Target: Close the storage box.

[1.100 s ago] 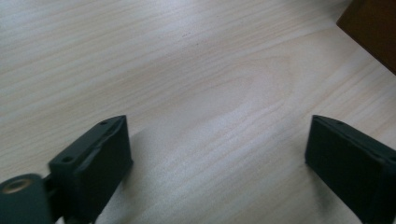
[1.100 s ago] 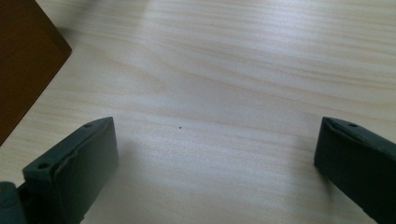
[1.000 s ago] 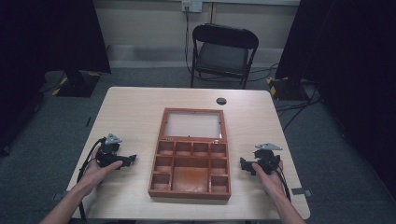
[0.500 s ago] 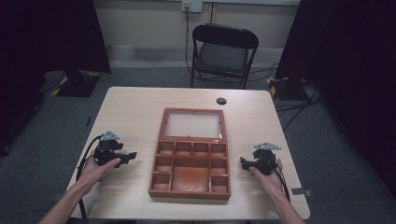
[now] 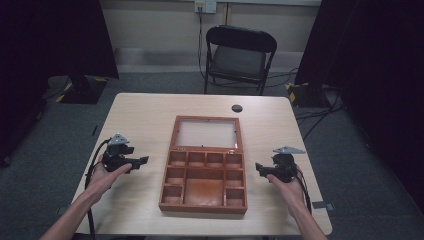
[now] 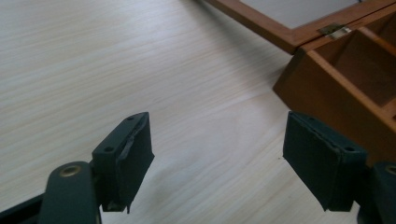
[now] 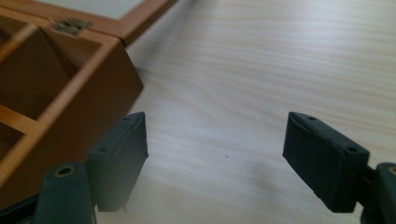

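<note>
Pale wood table (image 5: 145, 115) carries our open brown wooden compartment box (image 5: 205, 182) at its centre, lid laid flat toward twelve o'clock. We flank it: left gripper (image 5: 141, 161) at nine, right gripper (image 5: 260, 168) at three, both jaws parted and empty though just narrowing, seemingly ready to take its sides.

Even overhead light falls on the pale wood-grain desk (image 5: 150, 115) in the high view, which reads bright against a dim room with black curtains at both sides. That view is soft and grainy, with little fine detail. The open reddish-brown wooden compartment box (image 5: 205, 172) throws only a faint, short shadow. In the 2 tongs views the desk grain is fairly sharp farther off, while the black padded jaws at the bottom are blurred. A soft shadow lies beside the box wall there. No harsh glare shows.
</note>
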Demonstrator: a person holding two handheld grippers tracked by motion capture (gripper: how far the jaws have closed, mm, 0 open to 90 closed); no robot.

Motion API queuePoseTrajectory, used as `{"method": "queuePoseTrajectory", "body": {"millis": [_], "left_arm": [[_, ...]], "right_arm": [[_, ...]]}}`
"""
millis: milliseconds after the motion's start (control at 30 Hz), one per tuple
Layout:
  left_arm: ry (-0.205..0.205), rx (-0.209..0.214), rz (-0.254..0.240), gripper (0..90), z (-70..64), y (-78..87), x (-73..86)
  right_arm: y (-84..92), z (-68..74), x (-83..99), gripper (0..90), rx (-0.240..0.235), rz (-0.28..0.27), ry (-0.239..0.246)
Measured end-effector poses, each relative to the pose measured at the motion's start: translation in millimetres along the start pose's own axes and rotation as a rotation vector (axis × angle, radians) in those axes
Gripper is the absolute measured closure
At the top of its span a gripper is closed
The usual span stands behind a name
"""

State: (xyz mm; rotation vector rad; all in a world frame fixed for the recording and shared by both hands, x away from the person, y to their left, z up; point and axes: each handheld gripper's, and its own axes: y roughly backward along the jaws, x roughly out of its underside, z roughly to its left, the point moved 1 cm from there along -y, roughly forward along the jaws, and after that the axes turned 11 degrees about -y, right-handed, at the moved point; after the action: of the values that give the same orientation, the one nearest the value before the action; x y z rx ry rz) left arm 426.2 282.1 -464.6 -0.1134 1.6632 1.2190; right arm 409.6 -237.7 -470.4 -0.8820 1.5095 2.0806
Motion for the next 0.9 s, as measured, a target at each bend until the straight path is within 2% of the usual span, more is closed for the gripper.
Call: {"method": "queuePoseTrajectory", "body": {"millis": [133,200,233,267,333,367,400,467,533,633,667,767,833,867,900], "left_arm": [[-0.027,0.014,0.018,22.5,-1.5,-4.1,-9.8],[0.006,0.003,-0.017,22.0,0.4,-6.1,-16.0],[0.016,0.017,-0.009,22.0,1.7,-8.5,-19.5],[0.009,0.025,0.003,21.7,2.7,-11.0,-23.1],[0.016,0.011,-0.017,21.8,3.6,-13.9,-28.7],[0.016,0.022,-0.011,21.7,3.9,-15.8,-32.3],[0.003,0.030,-0.009,21.7,4.2,-17.0,-35.9],[-0.006,0.016,-0.020,21.7,3.3,-19.0,-43.2],[-0.016,0.016,-0.022,21.7,3.3,-21.5,-51.5],[-0.034,0.011,-0.029,21.8,4.6,-24.3,-66.0],[-0.038,0.014,-0.033,21.8,5.3,-24.8,-69.9],[-0.011,0.025,-0.062,21.7,8.0,-32.0,-84.0],[-0.006,0.004,-0.064,21.4,8.6,-38.9,-84.9],[0.004,0.005,-0.045,20.6,9.0,-44.4,-83.4],[0.026,0.043,-0.013,20.5,9.3,-52.6,-80.9]], "right_arm": [[-1.7,4.2,-12.5,20.9,-0.019,-0.014,0.006],[-4.5,7.1,-17.8,22.6,-0.033,-0.010,0.012],[-6.1,8.8,-20.0,24.9,-0.047,-0.005,0.019],[-7.6,11.0,-21.6,25.2,-0.057,-0.003,0.018],[-10.9,14.8,-25.2,24.6,-0.067,-0.004,0.013],[-11.5,15.5,-26.9,24.6,-0.071,-0.003,0.014],[-12.3,16.0,-29.7,24.4,-0.076,-0.007,0.009],[-13.3,16.3,-35.5,24.0,-0.088,-0.030,-0.017],[-15.9,17.2,-43.2,22.4,-0.085,-0.016,-0.019],[-21.3,22.0,-62.1,20.8,-0.097,-0.032,-0.014],[-21.3,22.0,-62.1,20.8,-0.097,-0.032,-0.014],[-29.5,29.4,-77.0,18.4,-0.115,-0.039,-0.008],[-34.4,33.6,-81.9,17.5,-0.121,-0.042,0.006],[-38.0,35.7,-83.8,17.6,-0.123,-0.048,0.014],[-41.9,37.6,-84.7,17.8,-0.128,-0.048,0.018]]}}
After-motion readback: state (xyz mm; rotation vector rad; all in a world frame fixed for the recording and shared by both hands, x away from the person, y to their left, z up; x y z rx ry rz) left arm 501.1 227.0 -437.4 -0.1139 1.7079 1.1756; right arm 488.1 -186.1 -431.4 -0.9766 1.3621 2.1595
